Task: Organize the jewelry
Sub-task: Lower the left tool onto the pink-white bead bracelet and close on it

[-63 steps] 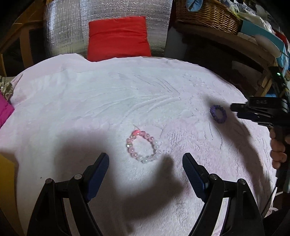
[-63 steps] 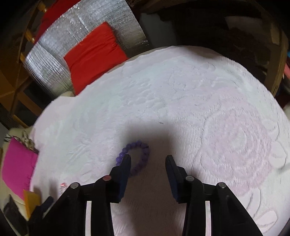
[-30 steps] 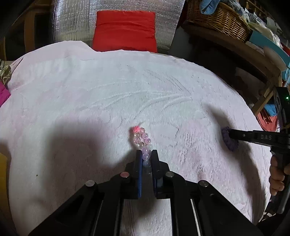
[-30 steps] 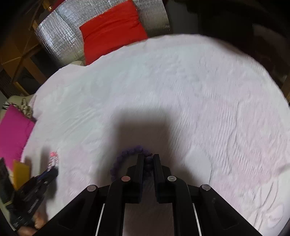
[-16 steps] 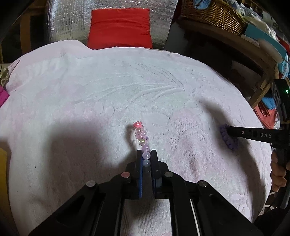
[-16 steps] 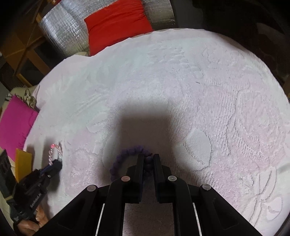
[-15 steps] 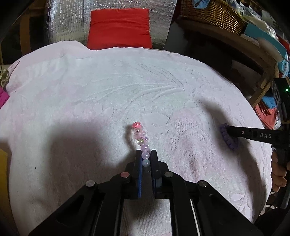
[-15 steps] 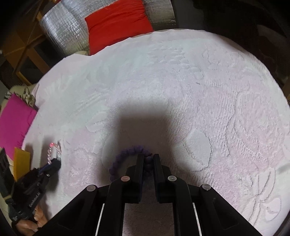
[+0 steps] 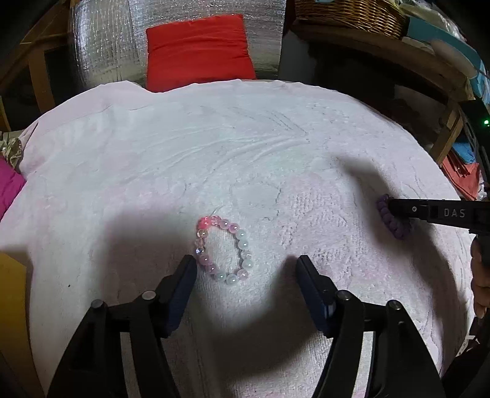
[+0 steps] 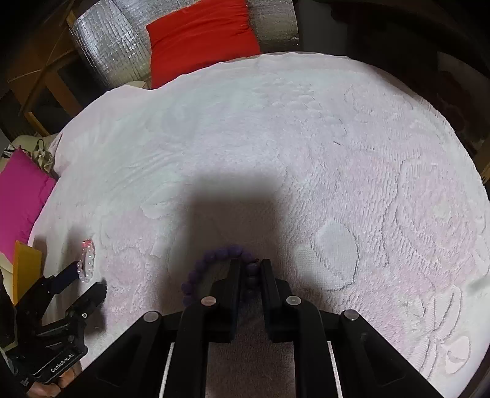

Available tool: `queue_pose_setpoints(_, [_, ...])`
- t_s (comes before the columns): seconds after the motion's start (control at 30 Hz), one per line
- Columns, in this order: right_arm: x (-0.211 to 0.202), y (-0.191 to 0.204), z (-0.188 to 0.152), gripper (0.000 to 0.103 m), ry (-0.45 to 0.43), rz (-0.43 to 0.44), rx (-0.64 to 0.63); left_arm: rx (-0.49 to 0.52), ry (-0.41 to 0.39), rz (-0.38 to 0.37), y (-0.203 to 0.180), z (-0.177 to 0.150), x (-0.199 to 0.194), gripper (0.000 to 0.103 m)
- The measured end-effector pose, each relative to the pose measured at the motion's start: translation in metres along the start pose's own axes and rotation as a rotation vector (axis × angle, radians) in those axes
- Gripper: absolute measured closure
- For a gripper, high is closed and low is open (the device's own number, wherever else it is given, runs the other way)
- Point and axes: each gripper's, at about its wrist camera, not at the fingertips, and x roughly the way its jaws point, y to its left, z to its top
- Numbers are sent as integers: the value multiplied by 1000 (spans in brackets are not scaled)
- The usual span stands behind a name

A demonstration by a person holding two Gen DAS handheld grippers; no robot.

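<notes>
A pink-and-white bead bracelet (image 9: 243, 243) lies as a round ring on the white towel (image 9: 214, 137). It sits between the fingers of my left gripper (image 9: 245, 263), nearer the left finger. These jaws are opening and touch no bead. The right wrist view shows the same bracelet (image 10: 87, 257) and left gripper (image 10: 87, 277) at the lower left. My right gripper (image 10: 249, 263) has a few beads of the purple bracelet (image 10: 214, 254) between its pads. Its jaws are opening slightly, and the loop still stays pinched in a narrow arc. From the left wrist, the right gripper (image 9: 392, 208) meets the purple bracelet (image 9: 395, 228) at the far right.
Behind the towel a red cushion (image 9: 199, 52) leans on a silver foil sheet (image 9: 101, 55). A wicker basket (image 9: 349, 12) stands on a wooden shelf at the back right. A magenta cushion (image 10: 21, 196) and a yellow card (image 10: 26, 269) lie off the towel's left edge.
My left gripper has let go of the pink-and-white bracelet, which dropped back into a flat ring on the towel. The right gripper's fingers have parted a little around the purple beads.
</notes>
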Motion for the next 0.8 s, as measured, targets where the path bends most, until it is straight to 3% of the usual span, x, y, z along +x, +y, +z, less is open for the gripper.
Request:
queue_pose_setpoints(0.1, [-1, -2, 0, 87, 0, 5, 3, -11, 5, 46, 1, -1, 1, 18])
queue_pose_setpoints(0.2, [-2, -3, -1, 87, -4, 4, -4, -36, 12, 59, 4, -2, 2, 15])
queue_pose_setpoints(0.33, [-4, -3, -4, 87, -13, 4, -9, -71, 28, 101, 7, -4, 6, 3])
queue_pose_setpoints(0.8, [-7, -1, -7, 87, -30, -6, -24, -178, 81, 115, 11, -11, 2, 0])
